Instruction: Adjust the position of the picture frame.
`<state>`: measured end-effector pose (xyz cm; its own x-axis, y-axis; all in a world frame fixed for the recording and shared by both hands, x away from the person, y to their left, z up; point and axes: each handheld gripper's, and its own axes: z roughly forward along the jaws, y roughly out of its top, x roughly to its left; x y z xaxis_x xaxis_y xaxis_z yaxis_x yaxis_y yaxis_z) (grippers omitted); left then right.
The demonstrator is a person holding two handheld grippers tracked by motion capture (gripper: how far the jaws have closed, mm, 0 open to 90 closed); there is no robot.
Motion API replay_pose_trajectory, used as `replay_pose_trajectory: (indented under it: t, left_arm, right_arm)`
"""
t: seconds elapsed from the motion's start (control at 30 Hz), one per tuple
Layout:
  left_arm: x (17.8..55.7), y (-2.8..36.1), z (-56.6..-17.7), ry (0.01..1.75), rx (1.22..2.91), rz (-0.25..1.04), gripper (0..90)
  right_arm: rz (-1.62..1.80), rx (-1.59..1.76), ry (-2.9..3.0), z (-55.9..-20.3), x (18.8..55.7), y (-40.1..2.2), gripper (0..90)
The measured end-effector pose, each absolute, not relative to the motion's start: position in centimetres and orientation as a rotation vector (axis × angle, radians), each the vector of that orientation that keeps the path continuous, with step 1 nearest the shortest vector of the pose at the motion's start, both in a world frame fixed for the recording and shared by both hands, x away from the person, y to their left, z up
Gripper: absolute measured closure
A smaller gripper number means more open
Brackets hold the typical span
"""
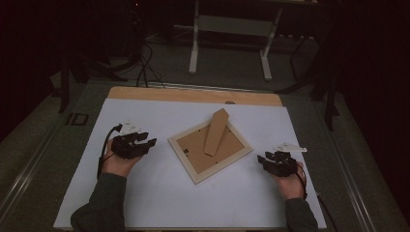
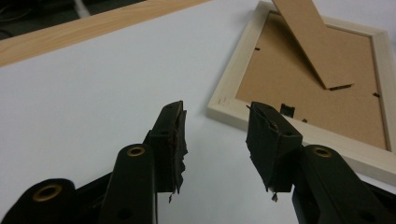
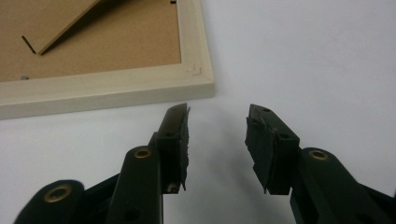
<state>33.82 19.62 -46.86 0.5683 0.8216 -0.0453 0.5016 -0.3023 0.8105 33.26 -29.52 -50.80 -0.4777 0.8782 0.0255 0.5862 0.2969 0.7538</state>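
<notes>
- A person is sitting at a table, holding a black two-jaw gripper in each hand, one on either side of a picture frame (image 1: 210, 151).
- The left gripper (image 2: 215, 135) is standing with its jaws parted and nothing between them, pointing at the frame's near corner without touching it.
- The right gripper (image 3: 217, 133) is likewise standing parted and holding nothing, its tips hovering just short of another corner of the frame.
- The picture frame is lying face down near the middle of the table, turned at an angle, showing pale wood edging and a brown backing board.
- Its stand flap (image 1: 216, 131) is lifting up off the backing, tilted.
- A white sheet (image 1: 145, 193) is covering the table, with a strip of wood (image 1: 193, 95) showing along the far edge.
- The room beyond is lying in darkness; the legs of a white stand (image 1: 229, 43) and cables (image 1: 145, 67) are resting on the floor.
</notes>
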Motion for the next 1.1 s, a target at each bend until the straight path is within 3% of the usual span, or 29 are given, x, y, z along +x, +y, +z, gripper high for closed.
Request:
replay_pose_trajectory:
  t: [0.3,0.53,0.57,0.6,0.63,0.73,1.1]
  left_arm:
    - [37.6,19.3,-49.4,1.076,2.018,0.356,64.8]
    - [39.4,18.3,-50.5,1.101,2.042,0.352,71.0]
    - [39.6,18.2,-50.6,1.105,2.043,0.349,74.5]
    - [39.9,18.1,-50.7,1.109,2.044,0.348,74.5]
    - [40.3,18.0,-50.7,1.108,2.053,0.349,81.3]
    - [40.6,17.9,-50.8,1.113,2.053,0.349,89.7]
    - [41.9,16.5,-51.8,1.099,2.11,0.333,90.0]
  right_arm:
    - [1.028,1.313,2.191,-51.0,33.2,-29.0,62.1]
    - [0.999,1.297,2.199,-51.1,33.1,-28.3,80.0]
    - [0.995,1.29,2.202,-51.0,33.0,-28.2,86.4]
    - [0.995,1.29,2.202,-51.0,33.0,-28.2,86.4]
    - [0.985,1.279,2.201,-51.0,33.0,-28.1,89.8]
    - [0.981,1.261,2.227,-51.1,33.1,-27.6,90.0]
    - [0.949,1.239,2.282,-51.5,34.2,-25.9,90.0]
